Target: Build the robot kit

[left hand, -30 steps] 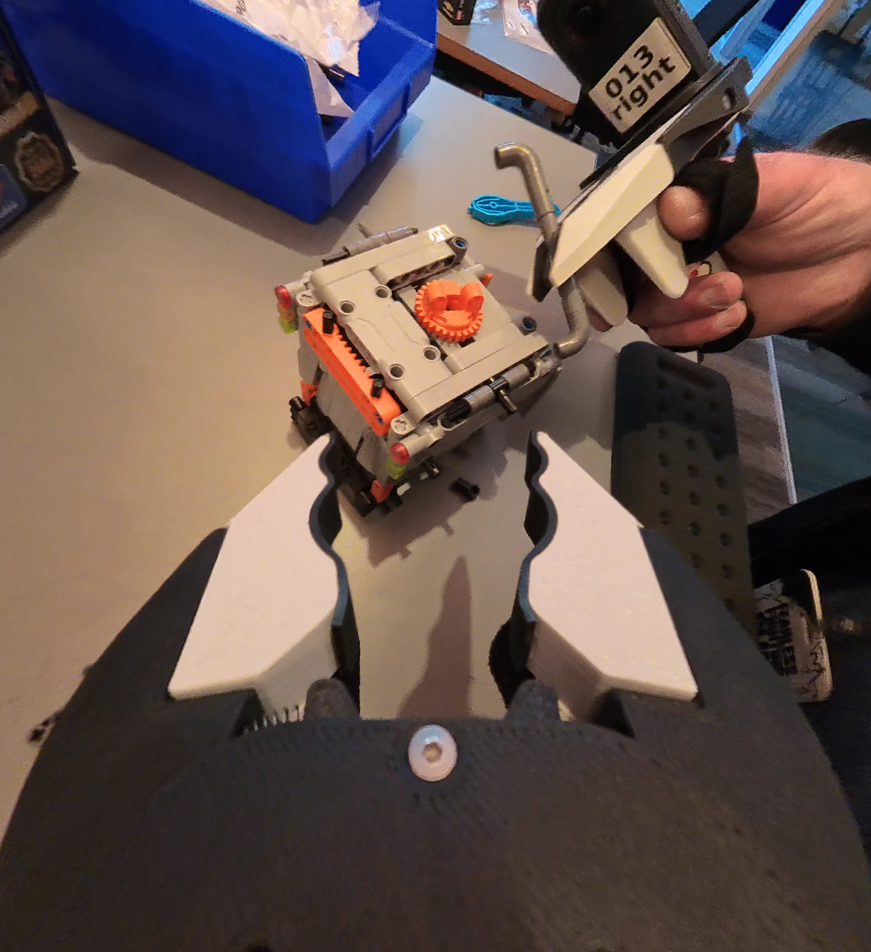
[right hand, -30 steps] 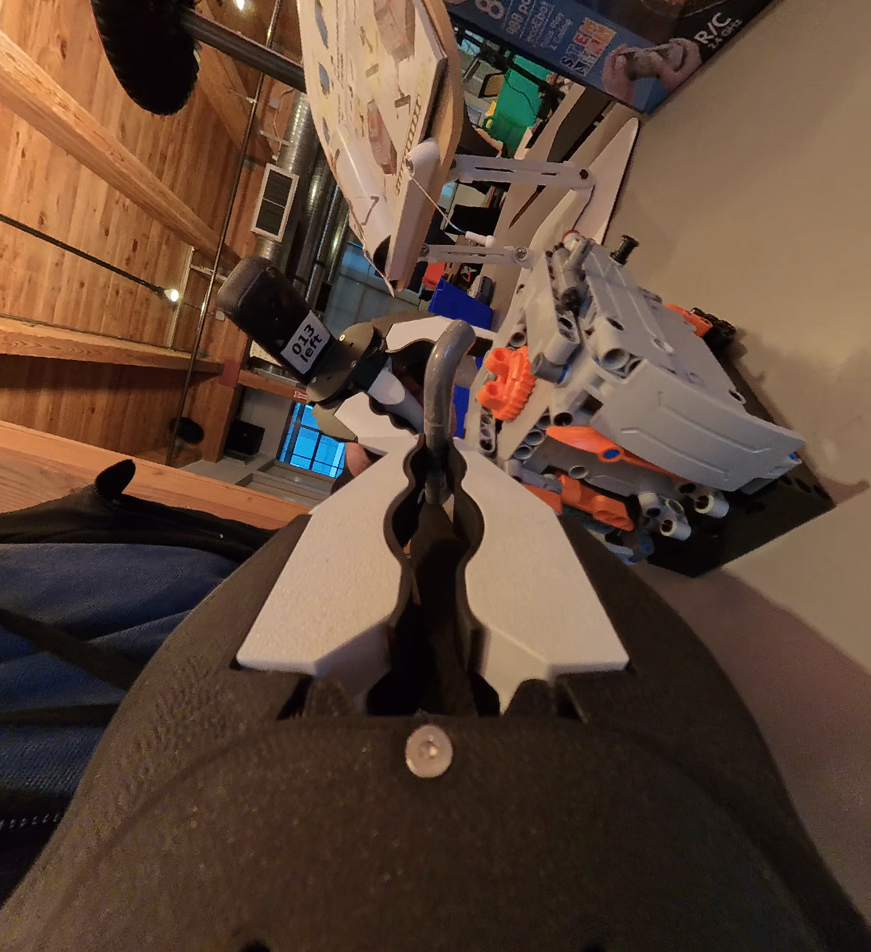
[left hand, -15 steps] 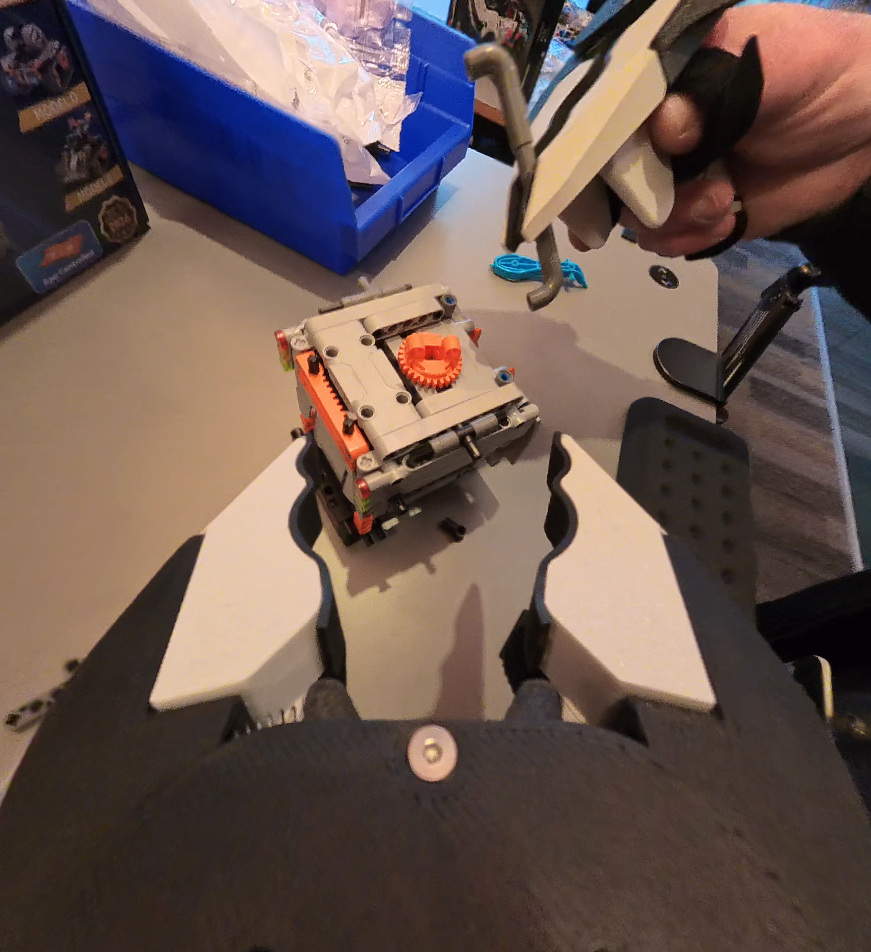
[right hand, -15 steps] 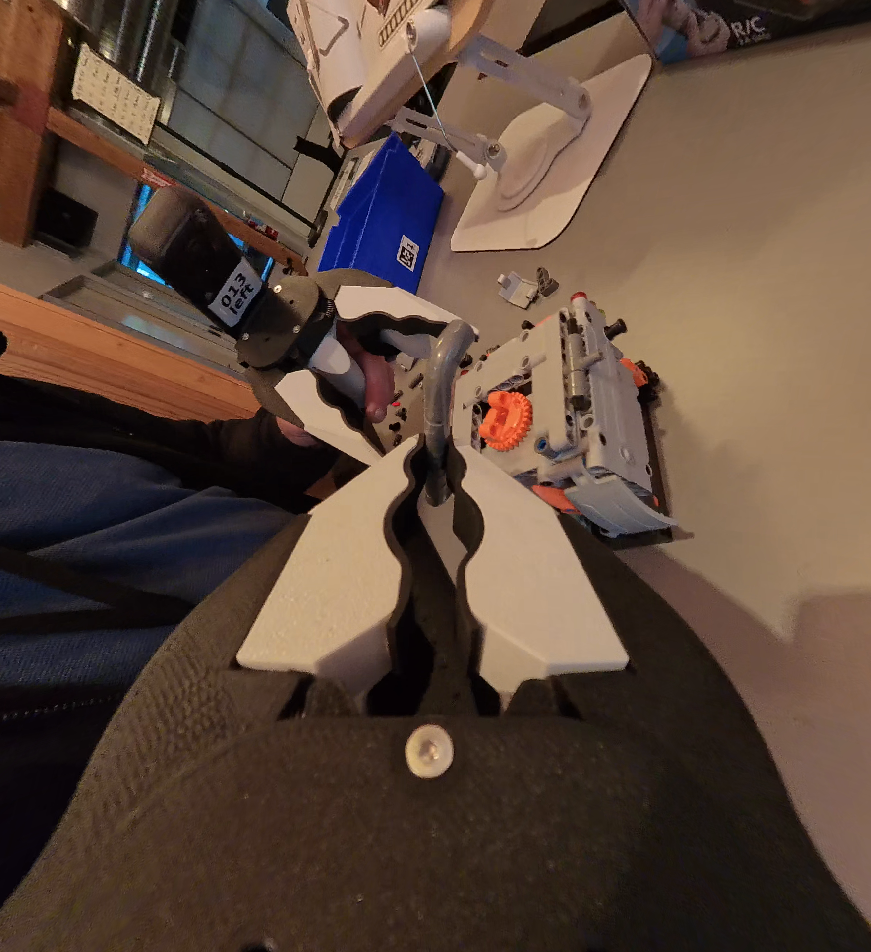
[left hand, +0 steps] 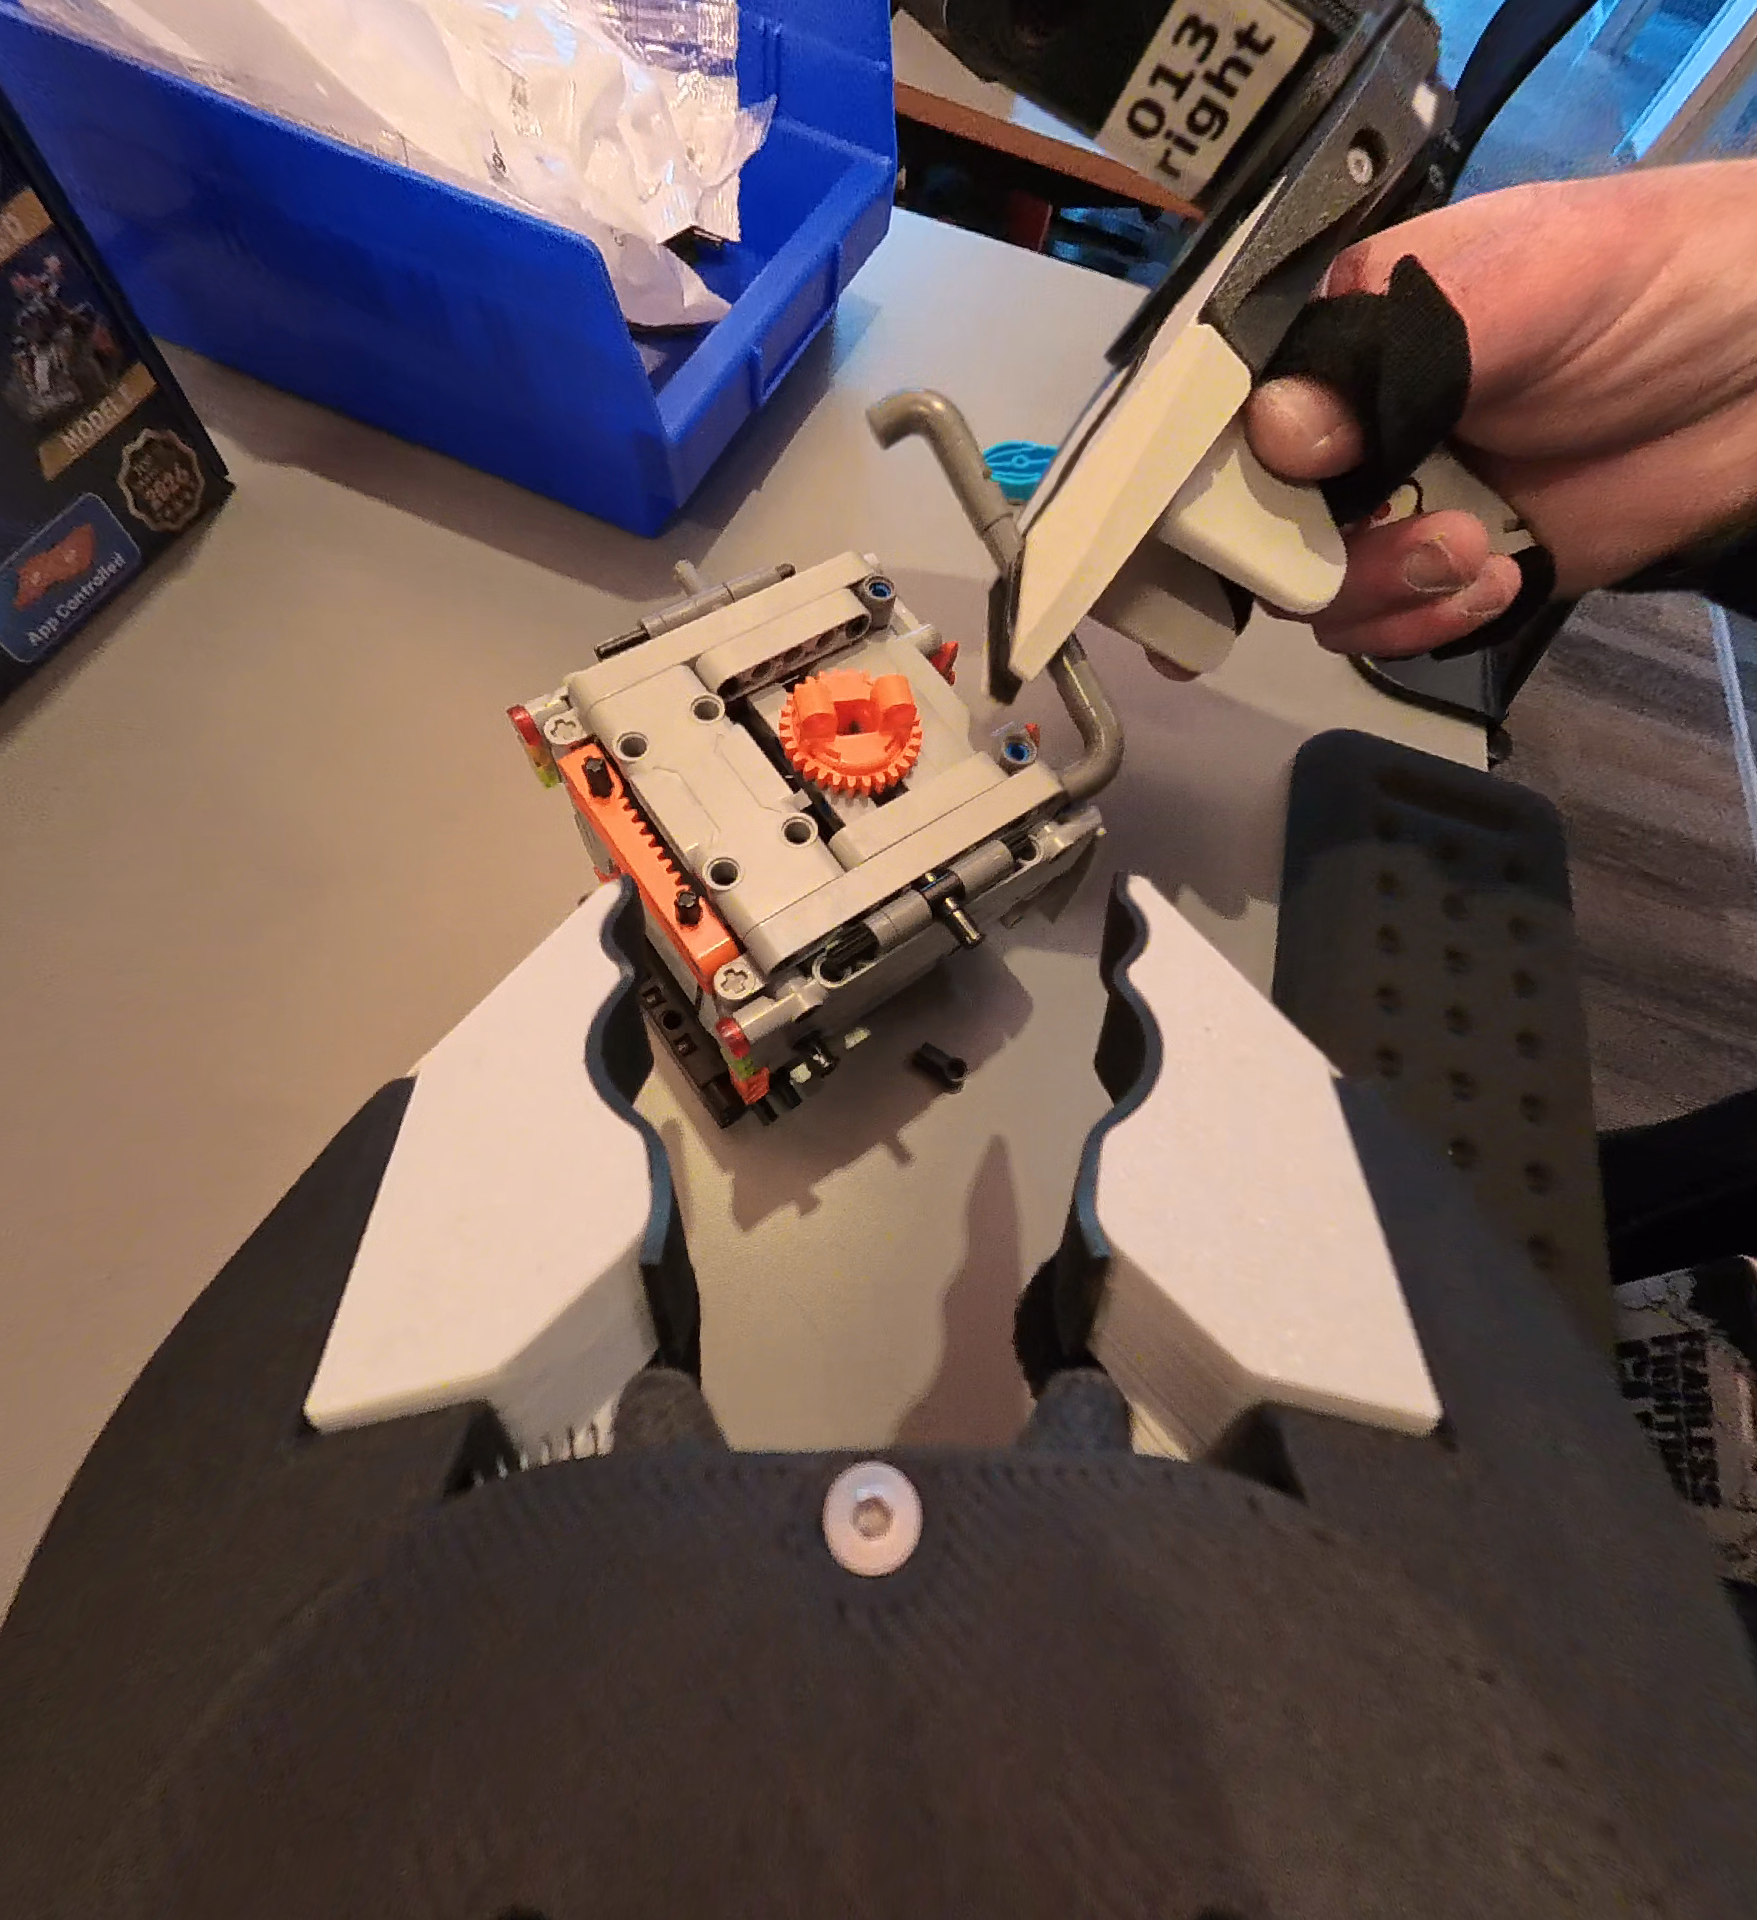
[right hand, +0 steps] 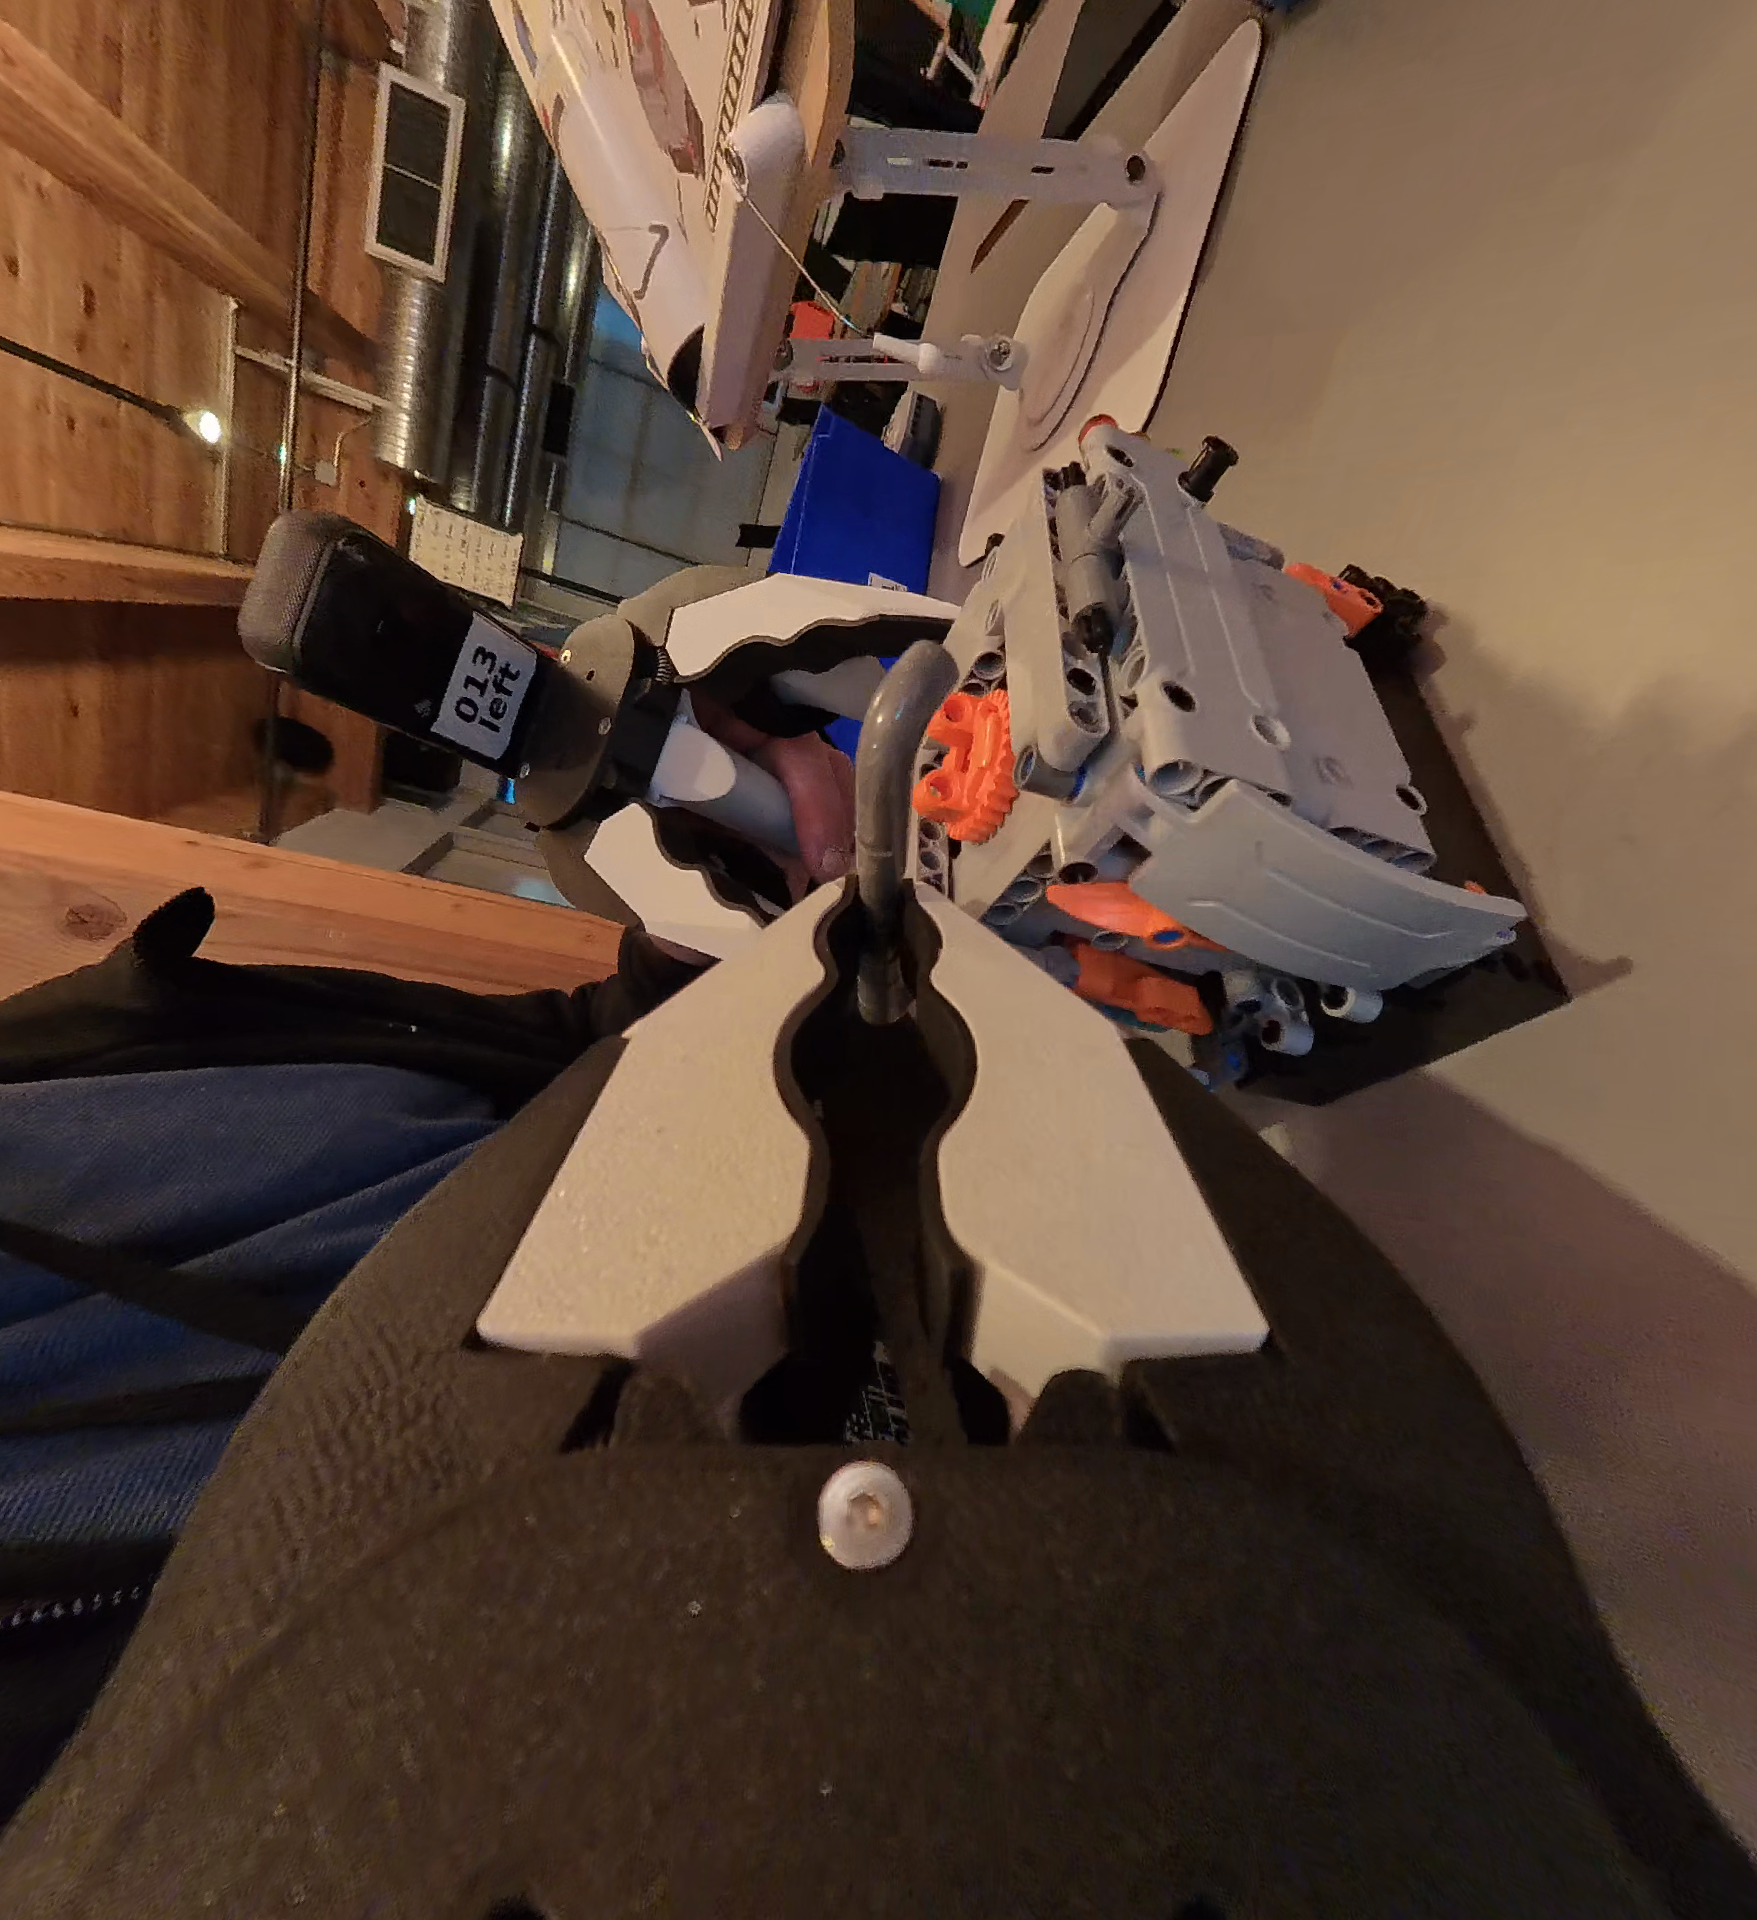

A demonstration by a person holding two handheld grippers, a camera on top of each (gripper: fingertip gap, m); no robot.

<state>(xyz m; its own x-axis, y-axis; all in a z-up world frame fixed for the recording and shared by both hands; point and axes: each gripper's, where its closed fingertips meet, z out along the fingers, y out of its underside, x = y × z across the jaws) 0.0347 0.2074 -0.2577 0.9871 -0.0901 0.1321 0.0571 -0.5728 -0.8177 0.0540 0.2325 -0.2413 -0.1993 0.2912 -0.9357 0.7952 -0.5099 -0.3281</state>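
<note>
Lowered since half a second ago, a bent grey tube [left hand: 999, 540], clamped between the right gripper [right hand: 879, 935] fingers, is now touching the brick model's [left hand: 801, 821] corner. The left gripper [left hand: 863, 935] is held apart around the model. A blue bin [left hand: 417, 260] lies beyond the fingertips.

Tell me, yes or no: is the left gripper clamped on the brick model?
No: the left gripper stands open, its fingers apart, with only the model's near corner reaching between their tips.

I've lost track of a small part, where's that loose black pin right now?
In the left wrist view, the black pin lies loose on the grey table, just right of the brick model's near corner, between the open left gripper's jaws.
</note>
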